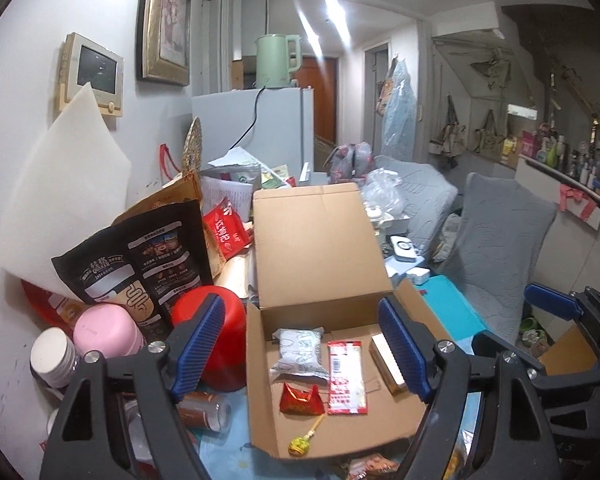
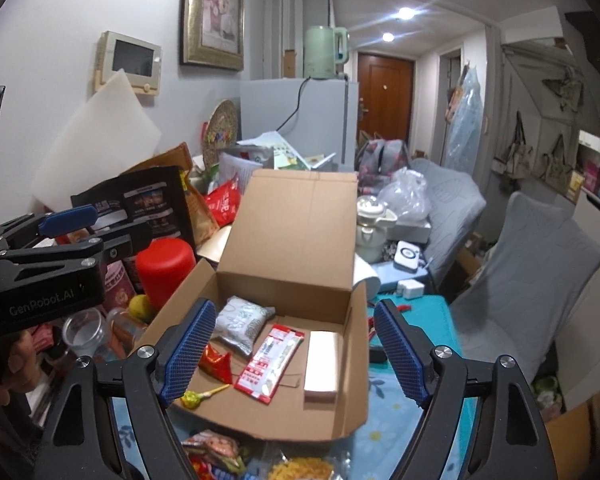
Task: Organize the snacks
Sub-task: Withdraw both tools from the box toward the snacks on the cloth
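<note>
Brown cardboard box (image 1: 320,248), red sachet (image 1: 347,376), yellow-green lollipop (image 1: 298,445), blue ribbed fingers (image 1: 400,344), blue floral tablecloth (image 2: 384,440)

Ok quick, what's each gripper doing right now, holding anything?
Left gripper: open, holding nothing, above the cardboard box.
Right gripper: open, holding nothing.

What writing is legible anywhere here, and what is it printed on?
"GenRobot.AI": side of the left gripper.
"QUAKER", partly legible: black bag.
Chinese characters, too blurred to read: red pouch.
Print too small to read: red-and-white sachet.
</note>
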`<state>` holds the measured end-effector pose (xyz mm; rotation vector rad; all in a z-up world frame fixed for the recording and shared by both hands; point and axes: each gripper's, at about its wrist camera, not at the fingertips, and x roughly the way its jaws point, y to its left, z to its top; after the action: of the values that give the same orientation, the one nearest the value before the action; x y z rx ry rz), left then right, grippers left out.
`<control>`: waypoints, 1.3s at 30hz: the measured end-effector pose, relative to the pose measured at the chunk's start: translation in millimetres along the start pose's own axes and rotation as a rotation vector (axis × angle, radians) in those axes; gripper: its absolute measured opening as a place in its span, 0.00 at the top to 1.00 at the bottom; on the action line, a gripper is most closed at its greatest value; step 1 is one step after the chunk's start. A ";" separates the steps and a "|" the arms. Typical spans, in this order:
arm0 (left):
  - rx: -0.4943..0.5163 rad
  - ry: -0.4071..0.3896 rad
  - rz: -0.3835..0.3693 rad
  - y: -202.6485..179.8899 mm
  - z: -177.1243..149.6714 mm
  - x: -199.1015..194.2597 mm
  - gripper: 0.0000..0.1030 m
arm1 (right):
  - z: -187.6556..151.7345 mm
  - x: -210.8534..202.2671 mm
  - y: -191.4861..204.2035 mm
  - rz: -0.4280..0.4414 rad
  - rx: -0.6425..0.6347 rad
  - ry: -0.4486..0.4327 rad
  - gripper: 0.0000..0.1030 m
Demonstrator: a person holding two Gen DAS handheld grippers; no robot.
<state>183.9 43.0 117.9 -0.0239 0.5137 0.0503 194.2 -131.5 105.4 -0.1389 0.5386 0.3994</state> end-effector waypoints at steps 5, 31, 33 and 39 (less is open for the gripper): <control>0.007 0.001 -0.026 -5.2 -14.0 -17.5 0.23 | -13.3 -23.4 4.4 -0.022 -0.005 -0.025 0.20; 0.060 0.132 -0.155 -42.9 -129.7 -55.4 0.23 | -134.6 -69.7 10.7 -0.048 0.104 0.063 0.20; 0.063 0.148 -0.162 -45.7 -137.4 -53.7 0.23 | -144.7 -68.9 9.7 -0.041 0.113 0.078 0.20; 0.057 0.187 -0.181 -53.0 -160.5 -45.9 0.23 | -165.1 -64.1 6.4 -0.055 0.125 0.112 0.20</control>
<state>68.2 -17.6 1.2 -0.0188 0.6973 -0.1447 63.7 -185.3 -1.7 -0.0558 0.6676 0.3051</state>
